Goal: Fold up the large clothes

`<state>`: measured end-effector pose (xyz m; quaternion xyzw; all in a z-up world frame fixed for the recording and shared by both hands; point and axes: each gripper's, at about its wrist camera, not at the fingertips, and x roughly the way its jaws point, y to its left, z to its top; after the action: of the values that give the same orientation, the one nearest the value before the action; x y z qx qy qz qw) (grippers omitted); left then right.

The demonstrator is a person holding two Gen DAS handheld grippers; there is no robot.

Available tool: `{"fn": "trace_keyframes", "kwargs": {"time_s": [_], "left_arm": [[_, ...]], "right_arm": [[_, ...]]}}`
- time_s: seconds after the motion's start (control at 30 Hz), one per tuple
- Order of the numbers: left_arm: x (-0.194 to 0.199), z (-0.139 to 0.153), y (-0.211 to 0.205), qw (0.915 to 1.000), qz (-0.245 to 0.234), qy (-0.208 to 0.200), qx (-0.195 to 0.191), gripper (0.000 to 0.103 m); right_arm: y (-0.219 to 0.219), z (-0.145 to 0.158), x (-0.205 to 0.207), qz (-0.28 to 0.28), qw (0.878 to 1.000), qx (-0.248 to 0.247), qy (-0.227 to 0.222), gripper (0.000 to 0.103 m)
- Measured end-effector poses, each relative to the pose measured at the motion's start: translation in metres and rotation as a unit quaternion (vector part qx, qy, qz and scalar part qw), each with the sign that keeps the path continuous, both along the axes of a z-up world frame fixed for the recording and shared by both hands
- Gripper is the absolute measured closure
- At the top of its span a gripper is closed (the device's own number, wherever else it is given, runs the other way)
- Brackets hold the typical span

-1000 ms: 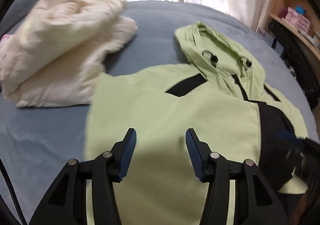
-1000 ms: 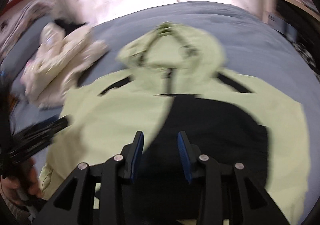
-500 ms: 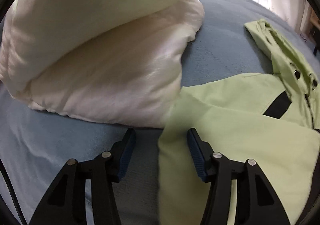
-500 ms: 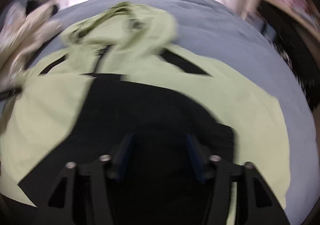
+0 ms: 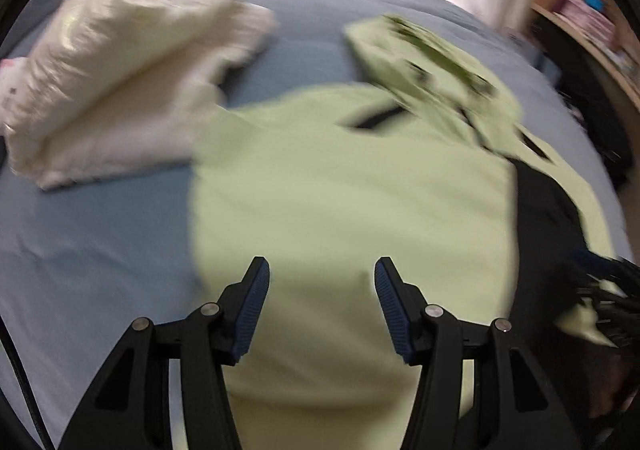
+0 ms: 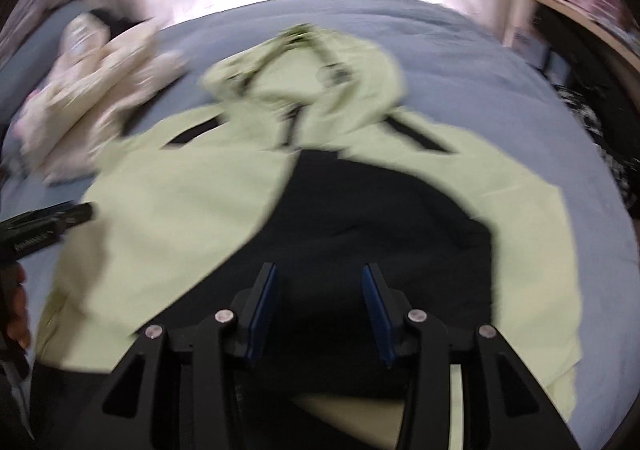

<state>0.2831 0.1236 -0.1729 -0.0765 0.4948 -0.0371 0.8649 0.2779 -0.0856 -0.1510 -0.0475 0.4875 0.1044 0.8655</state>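
Observation:
A light green hooded jacket (image 5: 340, 190) with a black middle panel (image 6: 360, 218) lies flat on the blue bed, hood toward the window. It also shows in the right wrist view (image 6: 168, 210). My left gripper (image 5: 322, 298) is open and empty above the jacket's left green side. My right gripper (image 6: 319, 302) is open and empty above the black panel. The left gripper shows at the left edge of the right wrist view (image 6: 44, 226), and the right gripper shows blurred at the right edge of the left wrist view (image 5: 608, 290).
A folded cream puffy coat (image 5: 120, 90) lies on the blue bed cover (image 5: 80, 250) left of the jacket, also in the right wrist view (image 6: 92, 90). Curtains hang at the window behind. A wooden shelf (image 5: 592, 26) with boxes stands at the right.
My left gripper has swung back from the cream coat to over the jacket's green side. My right gripper has shifted left so the whole jacket is centred. Both views are blurred by motion.

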Motion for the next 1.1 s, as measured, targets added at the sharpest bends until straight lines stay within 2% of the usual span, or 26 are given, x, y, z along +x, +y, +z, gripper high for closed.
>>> {"fn": "trace_keyframes", "kwargs": {"time_s": [0.07, 0.17, 0.27, 0.33, 0.37, 0.43, 0.47, 0.5, 0.57, 0.6, 0.77, 1.1], "left_arm": [[-0.012, -0.006, -0.017, 0.9998, -0.015, 0.007, -0.012, 0.050], [-0.013, -0.025, -0.037, 0.9996, -0.021, 0.020, 0.006, 0.050], [-0.022, -0.036, -0.028, 0.9996, -0.014, 0.015, 0.018, 0.050], [-0.025, -0.037, -0.019, 0.9996, -0.011, 0.012, 0.024, 0.050], [-0.027, -0.039, -0.015, 0.9996, -0.012, 0.012, 0.024, 0.050], [-0.029, -0.039, -0.011, 0.9996, -0.012, 0.012, 0.023, 0.050], [-0.029, -0.040, -0.011, 0.9995, -0.013, 0.012, 0.026, 0.050], [-0.029, -0.040, -0.012, 0.9993, -0.013, 0.012, 0.032, 0.050], [-0.028, -0.040, -0.013, 0.9990, -0.011, 0.011, 0.041, 0.050], [-0.032, -0.039, -0.009, 0.9990, -0.010, 0.011, 0.042, 0.050], [-0.034, -0.038, -0.008, 0.9988, -0.009, 0.014, 0.046, 0.050], [-0.046, -0.034, -0.006, 0.9981, -0.010, 0.021, 0.057, 0.049]], "right_arm": [[0.019, -0.010, -0.011, 0.028, 0.999, -0.013, 0.010, 0.060], [0.026, -0.027, -0.019, 0.036, 0.998, -0.043, 0.023, 0.060], [0.000, -0.029, -0.022, 0.011, 0.998, -0.059, 0.020, 0.060], [-0.034, -0.030, -0.019, -0.032, 0.995, -0.089, 0.019, 0.060], [-0.052, -0.032, -0.019, -0.050, 0.995, -0.085, 0.023, 0.060], [-0.079, -0.029, -0.019, -0.056, 0.997, -0.031, 0.033, 0.063], [-0.090, -0.027, -0.022, -0.063, 0.997, -0.010, 0.037, 0.069], [-0.092, -0.026, -0.023, -0.065, 0.997, -0.013, 0.038, 0.074], [-0.092, -0.027, -0.027, -0.081, 0.994, -0.073, 0.027, 0.071], [-0.093, -0.030, -0.027, -0.081, 0.993, -0.080, 0.029, 0.071], [-0.106, -0.030, -0.028, -0.101, 0.993, -0.043, 0.038, 0.070], [-0.111, -0.035, -0.028, -0.121, 0.992, -0.021, 0.043, 0.067]]}}
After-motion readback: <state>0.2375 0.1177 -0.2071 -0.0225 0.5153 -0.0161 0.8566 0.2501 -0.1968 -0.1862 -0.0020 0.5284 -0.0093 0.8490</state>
